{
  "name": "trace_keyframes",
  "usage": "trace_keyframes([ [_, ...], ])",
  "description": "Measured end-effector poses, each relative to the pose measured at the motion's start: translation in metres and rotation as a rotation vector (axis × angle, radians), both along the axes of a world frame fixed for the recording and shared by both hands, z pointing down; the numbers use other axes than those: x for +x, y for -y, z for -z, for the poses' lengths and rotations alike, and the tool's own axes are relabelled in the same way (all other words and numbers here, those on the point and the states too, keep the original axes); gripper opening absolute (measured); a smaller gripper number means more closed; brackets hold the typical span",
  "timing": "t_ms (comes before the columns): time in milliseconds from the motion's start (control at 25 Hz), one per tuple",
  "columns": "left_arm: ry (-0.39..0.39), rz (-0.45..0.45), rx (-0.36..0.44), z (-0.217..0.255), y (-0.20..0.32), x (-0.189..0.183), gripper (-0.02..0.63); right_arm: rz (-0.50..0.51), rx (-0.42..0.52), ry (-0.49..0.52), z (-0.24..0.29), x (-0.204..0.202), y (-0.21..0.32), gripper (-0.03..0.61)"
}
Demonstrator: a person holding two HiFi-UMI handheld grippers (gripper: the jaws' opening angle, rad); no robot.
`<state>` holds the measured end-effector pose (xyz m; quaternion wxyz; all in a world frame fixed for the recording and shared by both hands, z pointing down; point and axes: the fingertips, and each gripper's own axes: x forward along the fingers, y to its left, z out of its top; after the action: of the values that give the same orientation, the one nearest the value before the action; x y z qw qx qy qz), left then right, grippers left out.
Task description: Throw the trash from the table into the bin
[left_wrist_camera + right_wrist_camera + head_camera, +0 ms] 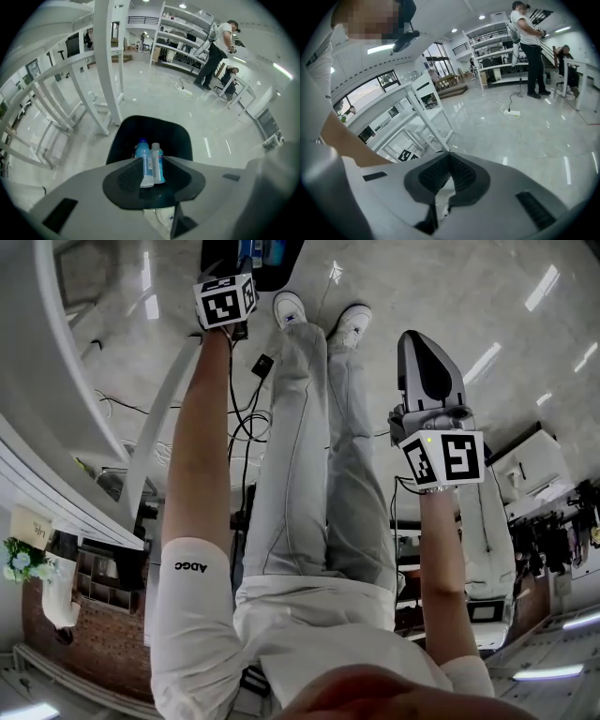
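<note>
Two bottles (144, 161) lie side by side in the black bin (180, 136), seen straight down through the left gripper (153, 159). Its jaws stand partly apart with nothing pressed between the pads, so the bottles look dropped, not held. The right gripper (449, 157) has its jaws together on nothing and points out over the bare floor (525, 136).

The step in hand looks like the end of a drop into the bin. The next move probably calls for lifting the left gripper clear of the rim and turning to the table for whatever trash is left. No view shows a tabletop, so I cannot tell how much remains.

Only the left gripper view shows inside the bin. The head view shows just a dark sliver of it at the far edge, beyond the left marker cube (225, 301), but gives both arms and the legs (309, 456) between them. The right gripper view misses the bin altogether.
</note>
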<state>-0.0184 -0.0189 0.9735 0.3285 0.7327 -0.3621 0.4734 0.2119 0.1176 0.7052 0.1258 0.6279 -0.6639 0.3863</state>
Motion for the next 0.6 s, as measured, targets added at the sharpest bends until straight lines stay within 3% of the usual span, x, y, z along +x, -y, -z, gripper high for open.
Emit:
trace_keyframes([
  [240, -0.024, 0.047, 0.087, 0.073, 0.024, 0.001, 0.006, 0.057, 0.069, -0.006, 0.055, -0.02, 0.028, 0.009],
  [440, -0.138, 0.117, 0.183, 0.155, 0.037, 0.011, 0.006, 0.1, 0.142, -0.016, 0.111, -0.03, 0.042, 0.009],
  [600, -0.257, 0.158, 0.307, 0.248, 0.041, 0.02, 0.006, 0.108, 0.178, 0.0, 0.151, -0.031, 0.042, 0.009],
])
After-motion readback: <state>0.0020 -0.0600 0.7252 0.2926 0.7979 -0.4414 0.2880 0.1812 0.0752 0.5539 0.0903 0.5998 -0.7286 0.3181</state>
